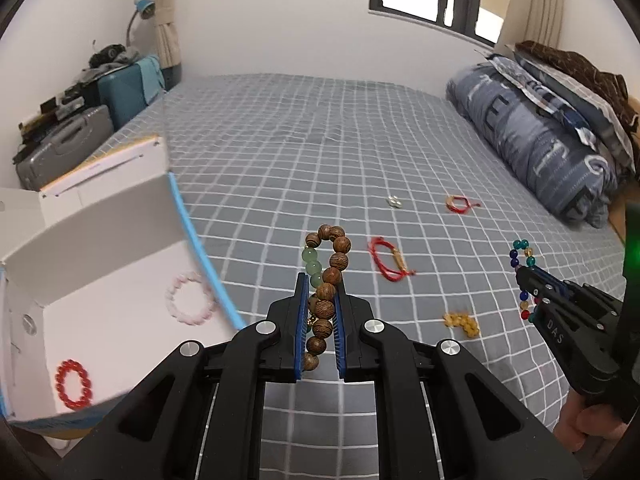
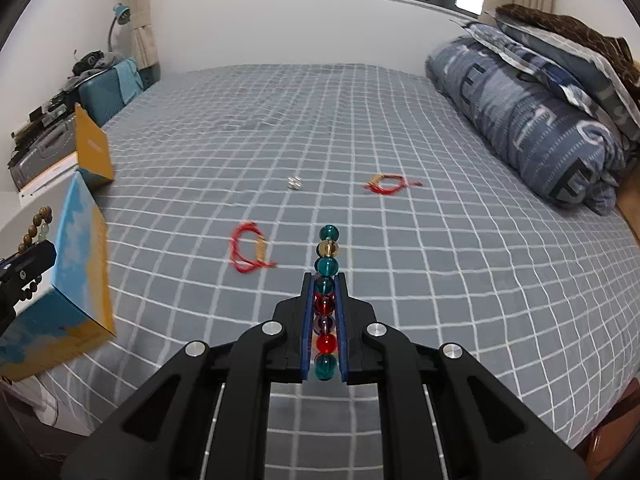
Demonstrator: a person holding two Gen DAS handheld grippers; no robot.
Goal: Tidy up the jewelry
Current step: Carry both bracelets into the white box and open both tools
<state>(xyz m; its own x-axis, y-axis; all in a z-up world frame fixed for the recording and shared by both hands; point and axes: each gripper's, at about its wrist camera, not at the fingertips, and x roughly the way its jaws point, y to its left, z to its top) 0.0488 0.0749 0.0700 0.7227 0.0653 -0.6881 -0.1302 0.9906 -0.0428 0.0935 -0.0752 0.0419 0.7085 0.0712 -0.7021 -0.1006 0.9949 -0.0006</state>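
Note:
My left gripper (image 1: 320, 280) is shut on a bracelet of brown wooden and green beads (image 1: 334, 264), held above the bed just right of the open white box (image 1: 132, 248). The box holds a pink bead bracelet (image 1: 190, 300) and a red bead bracelet (image 1: 74, 384). My right gripper (image 2: 325, 278) is shut on a bracelet of teal, red and amber glass beads (image 2: 328, 268), also seen in the left wrist view (image 1: 522, 256). On the bed lie two red cord bracelets (image 1: 390, 260) (image 1: 460, 203), a yellow bead piece (image 1: 462, 322) and a small silver piece (image 1: 394, 201).
The grey checked bedsheet (image 1: 320, 140) covers the bed. A folded blue quilt and pillows (image 1: 560, 128) lie at the right. Suitcases and clutter (image 1: 80, 128) stand beyond the bed's left edge. From the right wrist view the box (image 2: 76, 280) is blue and yellow outside.

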